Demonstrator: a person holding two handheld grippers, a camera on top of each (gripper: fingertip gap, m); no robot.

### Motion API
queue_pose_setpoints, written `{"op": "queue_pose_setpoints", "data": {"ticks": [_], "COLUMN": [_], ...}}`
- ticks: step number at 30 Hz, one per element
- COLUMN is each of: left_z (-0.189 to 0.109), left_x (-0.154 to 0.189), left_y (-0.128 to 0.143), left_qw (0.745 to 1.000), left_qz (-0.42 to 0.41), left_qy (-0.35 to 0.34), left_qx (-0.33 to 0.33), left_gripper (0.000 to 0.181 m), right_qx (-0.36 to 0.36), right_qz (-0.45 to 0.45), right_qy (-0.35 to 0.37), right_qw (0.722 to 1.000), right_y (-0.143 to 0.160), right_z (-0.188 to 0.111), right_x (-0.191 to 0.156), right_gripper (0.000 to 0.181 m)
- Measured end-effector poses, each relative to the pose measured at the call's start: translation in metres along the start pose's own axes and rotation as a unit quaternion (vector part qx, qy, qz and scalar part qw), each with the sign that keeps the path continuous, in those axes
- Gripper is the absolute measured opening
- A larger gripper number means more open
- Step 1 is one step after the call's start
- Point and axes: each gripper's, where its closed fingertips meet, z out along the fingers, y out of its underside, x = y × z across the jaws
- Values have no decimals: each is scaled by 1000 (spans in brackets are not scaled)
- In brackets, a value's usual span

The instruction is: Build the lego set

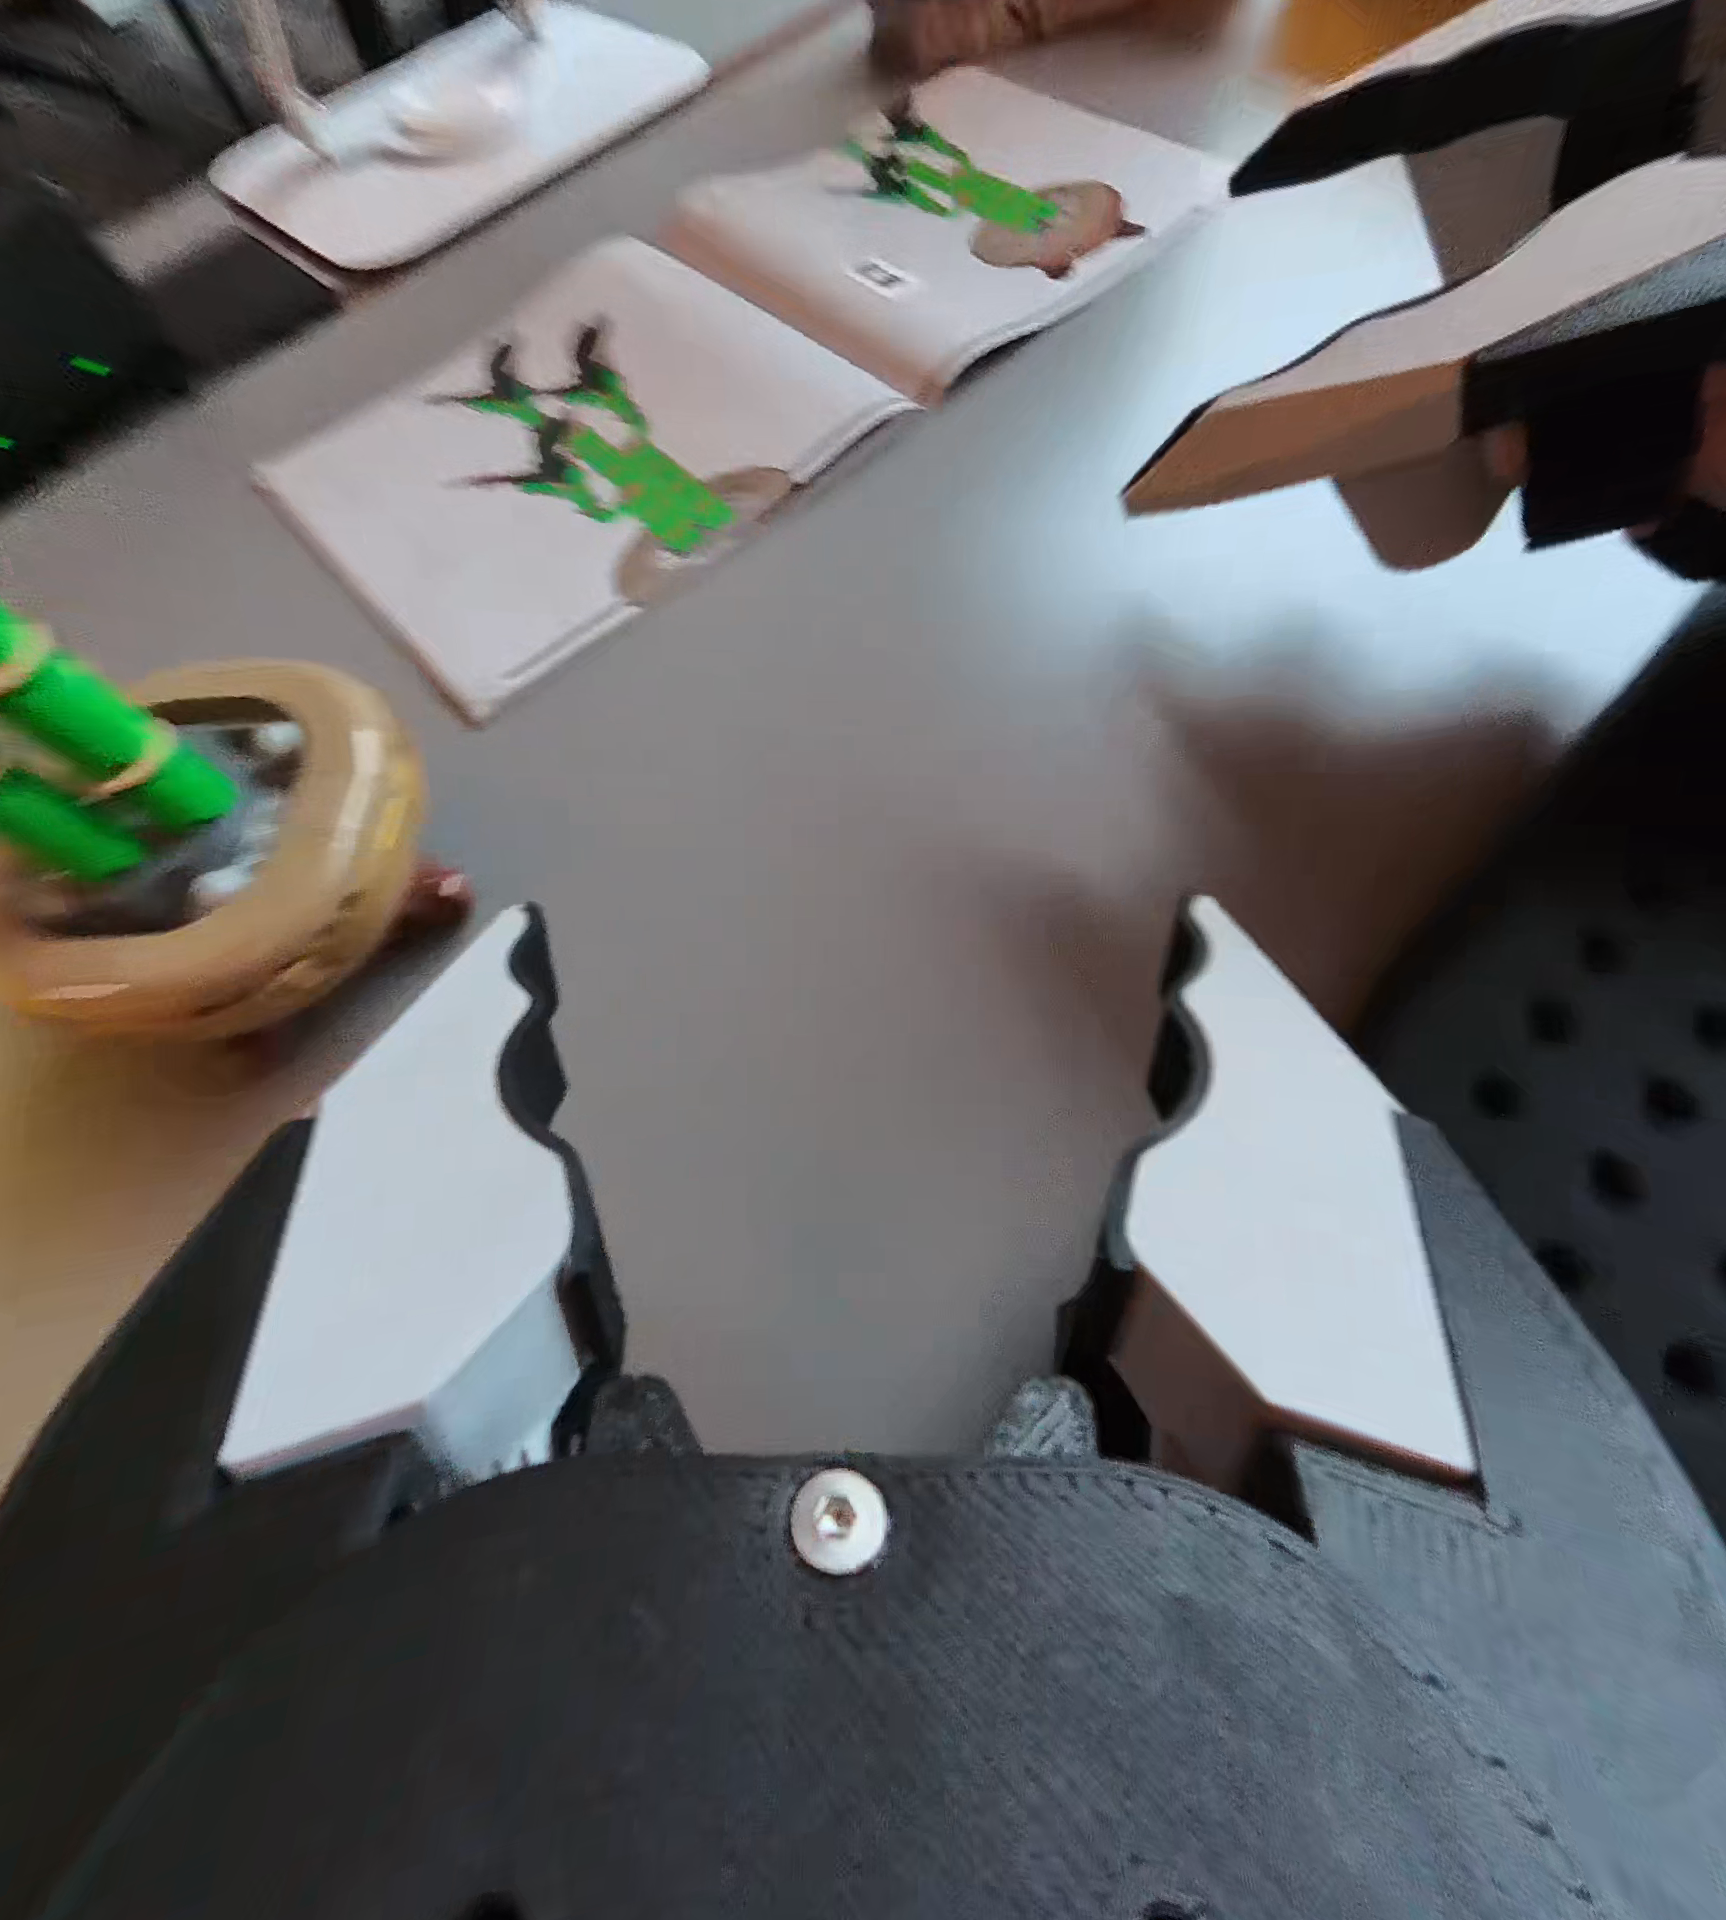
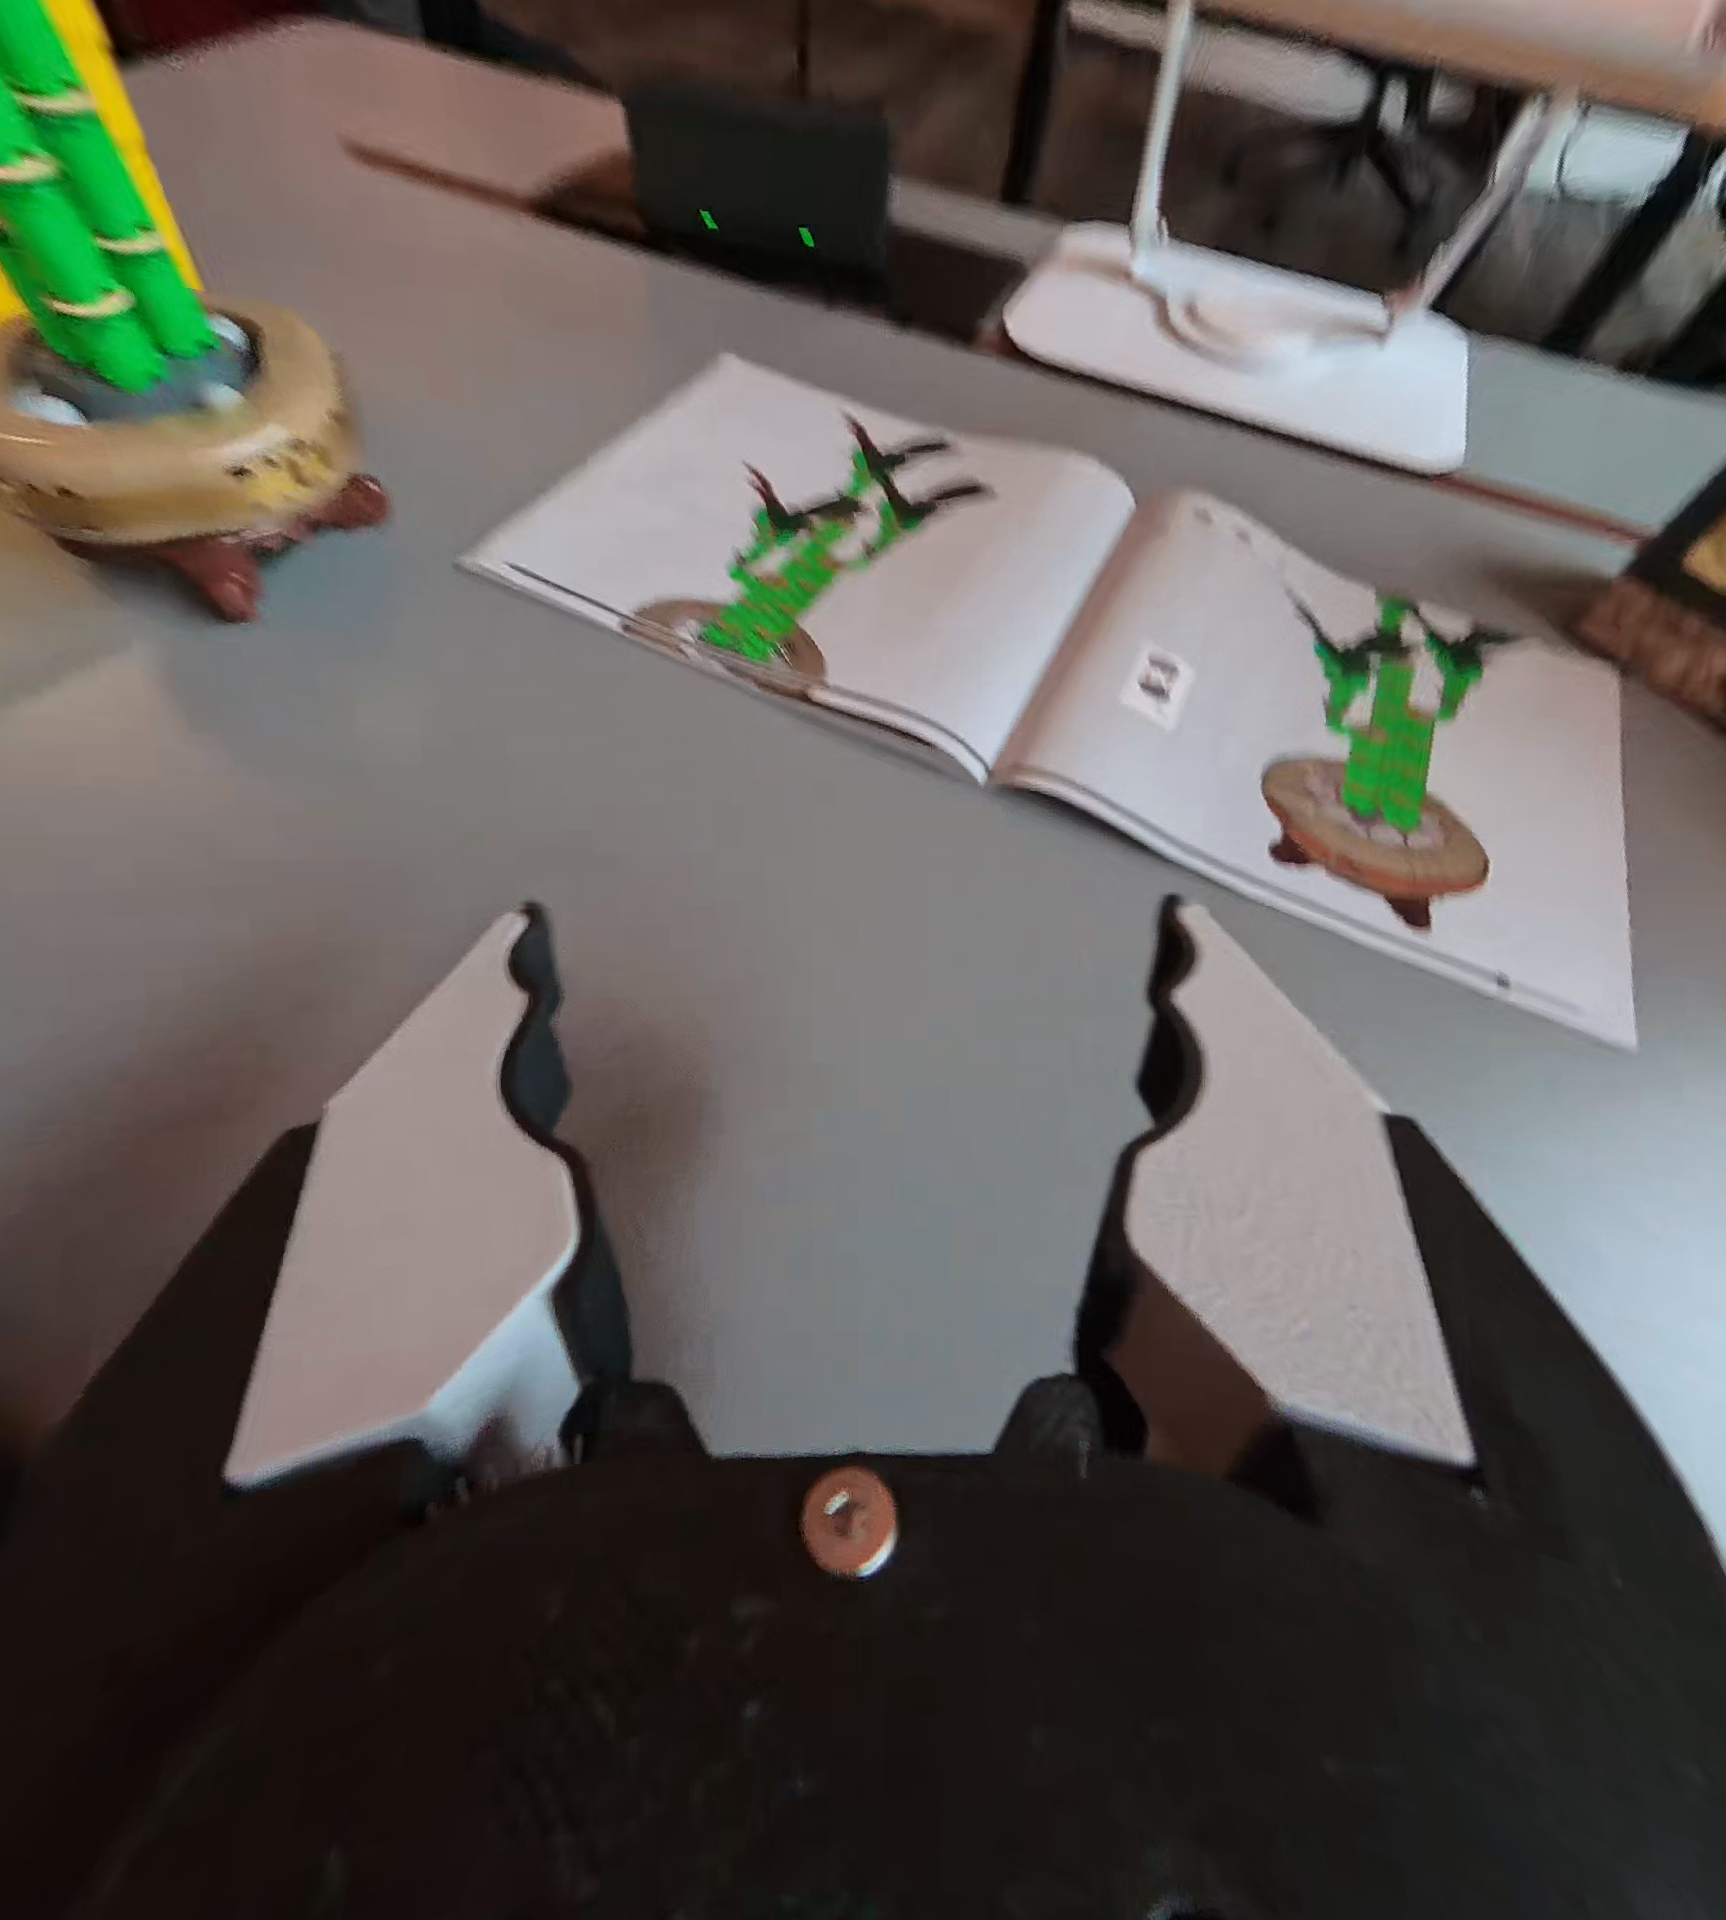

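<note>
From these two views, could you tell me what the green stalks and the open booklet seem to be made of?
Green stalks: apparently glossy moulded plastic, given the saturated uniform colour and segmented bricks with tan rings. Open booklet: matte printed paper, its thin pages bowing at the centre fold.

No readable writing anywhere.

Bare grey table (image 2: 838, 831) lies ahead, flanked by the bamboo model (image 2: 152, 416) left and open booklet (image 2: 942, 623) beyond.
</note>
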Motion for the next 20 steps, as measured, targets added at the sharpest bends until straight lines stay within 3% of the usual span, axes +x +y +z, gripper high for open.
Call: {"op": "queue_pose_setpoints", "data": {"ticks": [3, 6, 10, 16, 20], "left_z": [28, 55, 79, 97, 100], "left_x": [29, 24, 8, 6, -7], "left_y": [-17, -26, -10, 15, 10], "left_qw": [997, 998, 993, 984, 982], "left_qz": [-28, -9, -4, -90, -102], "left_qy": [69, 18, -64, -56, -87], "left_qx": [-34, -51, -99, -143, -129], "left_gripper": [136, 140, 146, 156, 157], "right_qx": [-55, -105, -134, -143, -160], "right_qz": [57, 71, 54, 60, 76], "right_qy": [4, 24, 60, 70, 70], "right_qw": [997, 992, 988, 985, 982], "right_y": [20, 37, 46, 45, 56], "right_z": [-2, -6, -10, 7, 23], "right_x": [17, 33, 51, 58, 65], "right_gripper": [137, 150, 150, 152, 152]}}
